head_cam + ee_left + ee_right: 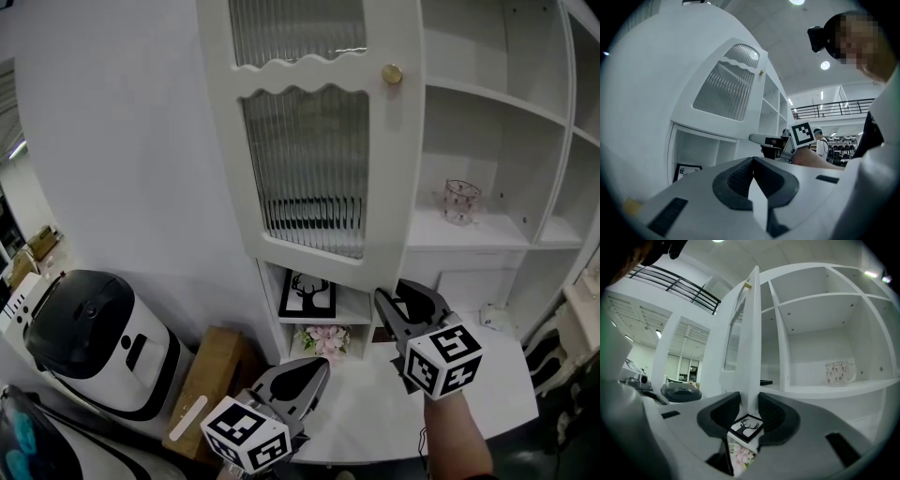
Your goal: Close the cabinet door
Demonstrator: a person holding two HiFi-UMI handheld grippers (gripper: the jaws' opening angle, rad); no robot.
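Note:
The white cabinet door [309, 141], with ribbed glass panes and a small gold knob [392, 73], stands swung open to the left of the shelves. My right gripper [403, 300] is level at the door's lower free corner. In the right gripper view the door [751, 343] is seen edge-on between the jaws of that gripper [750, 404], which stand open around it. My left gripper [314, 370] hangs lower and to the left, shut on nothing, short of the cabinet. In the left gripper view the door [724, 86] shows above that gripper [753, 164].
A glass mug [461, 202] stands on a middle shelf. Below the door are a framed deer picture [307, 294] and pink flowers [323, 339]. A black-and-white appliance [94, 342] and a cardboard box [211, 380] sit at lower left. A white counter [394, 412] runs under the grippers.

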